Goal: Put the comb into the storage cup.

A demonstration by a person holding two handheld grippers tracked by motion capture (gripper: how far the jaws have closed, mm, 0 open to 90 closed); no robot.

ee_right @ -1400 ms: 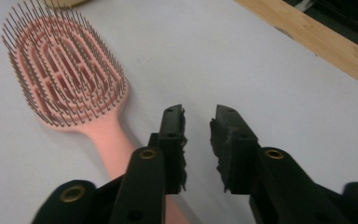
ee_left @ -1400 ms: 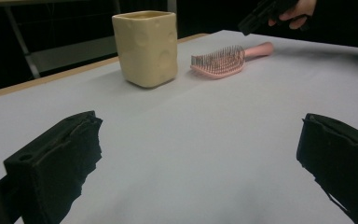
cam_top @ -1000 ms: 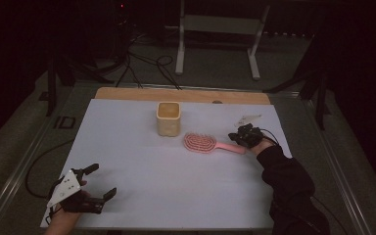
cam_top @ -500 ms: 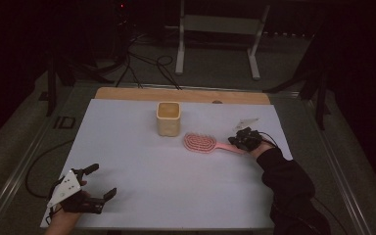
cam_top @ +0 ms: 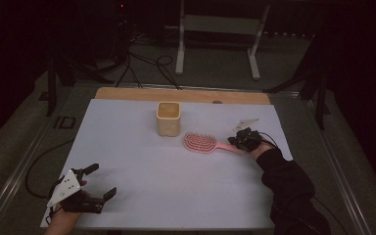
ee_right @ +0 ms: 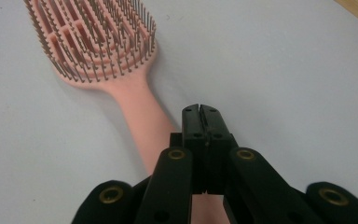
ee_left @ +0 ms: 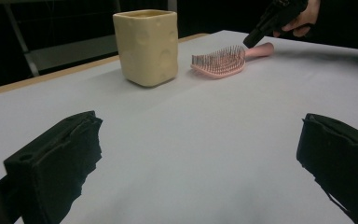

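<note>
Over the pink plastic hairbrush's [ee_right: 121, 84] handle — right gripper [ee_right: 200, 109], jaws pressed together.
Left gripper [cam_top: 98, 183] rests wide apart near the table's [cam_top: 176, 186] front corner.

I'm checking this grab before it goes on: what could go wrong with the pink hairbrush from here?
1. The right hand-held gripper sits shut above the handle of the hairbrush, not around it, so lifting now would probably leave the hairbrush on the table.
2. The hairbrush head lies close to the yellow cup; a sideways nudge might push it into the cup.
3. The left hand-held gripper rests open far away, so it could hardly steady anything.
</note>
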